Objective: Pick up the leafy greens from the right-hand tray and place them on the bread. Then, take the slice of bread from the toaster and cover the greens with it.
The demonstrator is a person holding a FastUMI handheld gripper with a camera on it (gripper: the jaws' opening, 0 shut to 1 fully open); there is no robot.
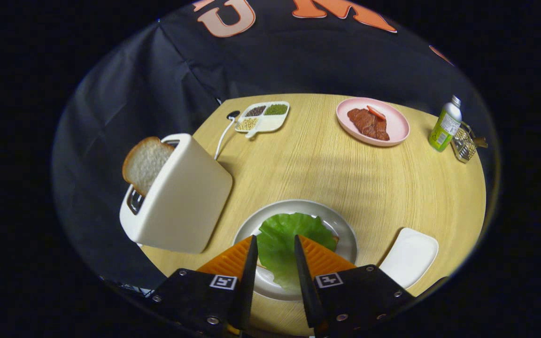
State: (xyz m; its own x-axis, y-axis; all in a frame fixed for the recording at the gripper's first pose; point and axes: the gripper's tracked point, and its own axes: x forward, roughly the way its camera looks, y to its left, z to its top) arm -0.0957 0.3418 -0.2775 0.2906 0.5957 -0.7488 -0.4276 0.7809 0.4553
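Observation:
A green lettuce leaf lies on the grey plate just ahead of my fingers, and a sliver of bread peeks out at its right edge. My gripper hovers over the leaf, open, with the leaf showing in the gap between the fingers and neither finger pressing on it. To the left of the plate stands the white toaster. A slice of bread sticks up out of its slot. The white tray to the right of the plate holds nothing.
At the far side of the round wooden table are a pink plate with meat, a divided dish of beans, a green bottle and a metal grater. The toaster's white cord runs toward the far edge.

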